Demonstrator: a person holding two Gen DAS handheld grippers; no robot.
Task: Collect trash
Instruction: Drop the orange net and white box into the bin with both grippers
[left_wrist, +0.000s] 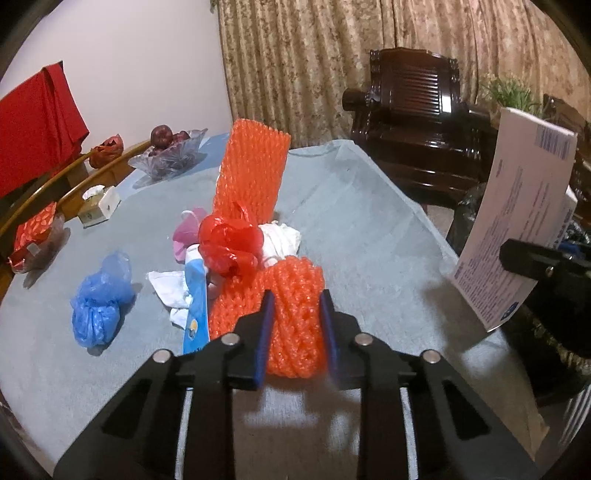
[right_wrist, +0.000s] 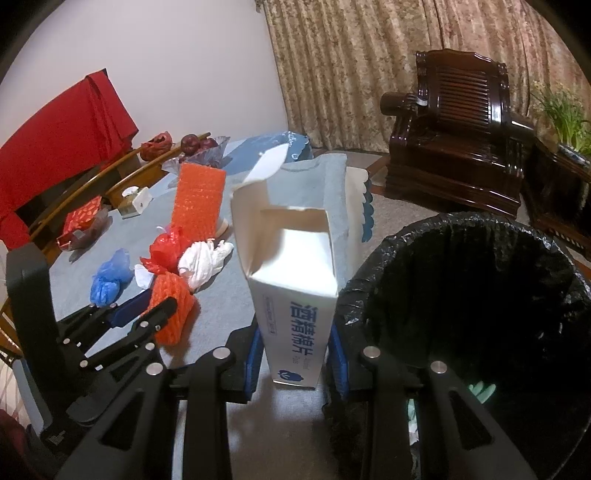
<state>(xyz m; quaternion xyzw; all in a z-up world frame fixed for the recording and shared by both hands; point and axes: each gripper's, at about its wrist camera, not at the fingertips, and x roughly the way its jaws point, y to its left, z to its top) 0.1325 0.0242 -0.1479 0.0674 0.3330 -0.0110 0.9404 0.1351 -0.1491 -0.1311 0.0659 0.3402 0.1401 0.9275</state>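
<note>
My left gripper (left_wrist: 297, 301) is shut on a folded orange foam net (left_wrist: 295, 317) at the near end of a trash pile on the blue-grey tablecloth (left_wrist: 369, 229). In the pile lie a red plastic bag (left_wrist: 227, 243), a crumpled white tissue (left_wrist: 280, 240), a blue bag (left_wrist: 99, 299), a blue-white wrapper (left_wrist: 195, 306) and a second orange foam net (left_wrist: 251, 170) standing upright. My right gripper (right_wrist: 295, 332) is shut on an open white carton (right_wrist: 291, 291) with blue print, held upright beside a black-lined trash bin (right_wrist: 461, 295). The right wrist view also shows the left gripper (right_wrist: 147, 308) on its foam net (right_wrist: 171, 314).
A glass fruit bowl (left_wrist: 170, 155), a small tissue box (left_wrist: 99, 205) and a red patterned packet (left_wrist: 35, 236) sit at the table's far left. Wooden chair backs with a red cloth (left_wrist: 37, 125) stand behind. A dark wooden armchair (right_wrist: 458, 140) stands by the curtain.
</note>
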